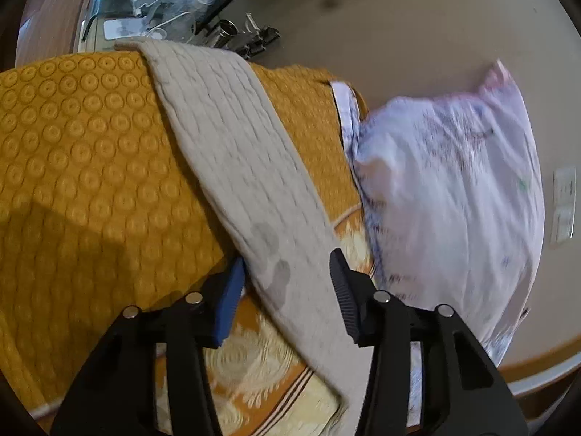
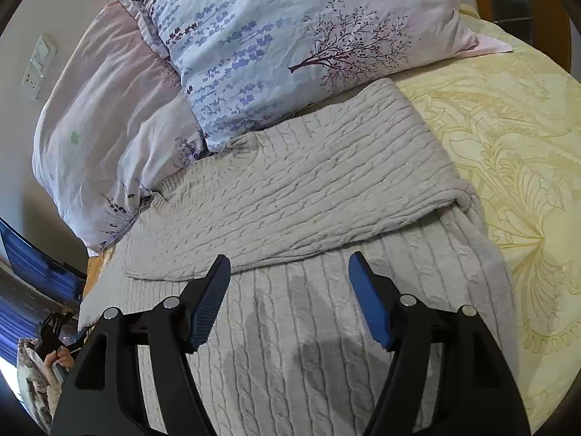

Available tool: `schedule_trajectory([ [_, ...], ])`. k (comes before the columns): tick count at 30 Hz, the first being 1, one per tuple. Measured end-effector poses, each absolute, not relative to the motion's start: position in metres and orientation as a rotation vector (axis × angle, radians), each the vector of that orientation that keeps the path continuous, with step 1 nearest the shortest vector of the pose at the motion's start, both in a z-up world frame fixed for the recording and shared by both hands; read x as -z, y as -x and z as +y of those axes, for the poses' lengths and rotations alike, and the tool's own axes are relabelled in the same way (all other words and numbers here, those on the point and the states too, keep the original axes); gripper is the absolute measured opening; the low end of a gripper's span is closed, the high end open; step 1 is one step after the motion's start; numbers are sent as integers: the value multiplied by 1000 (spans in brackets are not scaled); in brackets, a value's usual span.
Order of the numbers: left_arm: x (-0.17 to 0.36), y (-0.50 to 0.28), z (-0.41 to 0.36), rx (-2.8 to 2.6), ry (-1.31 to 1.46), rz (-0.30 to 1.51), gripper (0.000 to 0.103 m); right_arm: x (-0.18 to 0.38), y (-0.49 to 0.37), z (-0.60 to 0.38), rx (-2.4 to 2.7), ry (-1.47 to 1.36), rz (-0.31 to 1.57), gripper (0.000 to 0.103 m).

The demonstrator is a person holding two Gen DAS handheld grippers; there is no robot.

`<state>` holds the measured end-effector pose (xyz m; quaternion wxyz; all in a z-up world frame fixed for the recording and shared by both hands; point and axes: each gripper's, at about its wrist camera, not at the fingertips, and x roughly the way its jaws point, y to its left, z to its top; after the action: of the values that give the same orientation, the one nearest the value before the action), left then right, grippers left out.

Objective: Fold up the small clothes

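Right tool (image 2: 290,287) jaws apart over grey knit sweater (image 2: 308,189); sleeve folded across.

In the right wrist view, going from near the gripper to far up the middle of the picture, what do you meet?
Right gripper, open above the cloth → flat layer of the grey cable-knit garment → its folded-over upper layer → lavender-and-tree printed pillow.
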<state>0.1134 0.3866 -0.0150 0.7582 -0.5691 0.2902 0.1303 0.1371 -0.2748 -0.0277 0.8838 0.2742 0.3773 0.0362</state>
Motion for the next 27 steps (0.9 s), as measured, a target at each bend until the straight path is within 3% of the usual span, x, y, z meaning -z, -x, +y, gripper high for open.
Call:
schedule_trajectory([
  [2, 17, -114, 393, -292, 1257, 617, 37, 28, -136, -275, -79, -576, 785, 71],
  [7, 26, -116, 396, -276, 1294, 623, 7, 28, -137, -274, -94, -574, 783, 71],
  [15, -30, -123, 361, -103, 1271, 464, 5, 23, -132, -274, -117, -568, 753, 71],
  [21, -90, -156, 274, 187, 1190, 401, 5, 22, -127, -277, -131, -565, 721, 72],
  [27, -96, -196, 155, 447, 1105, 498, 5, 25, -122, -283, -128, -567, 715, 72],
])
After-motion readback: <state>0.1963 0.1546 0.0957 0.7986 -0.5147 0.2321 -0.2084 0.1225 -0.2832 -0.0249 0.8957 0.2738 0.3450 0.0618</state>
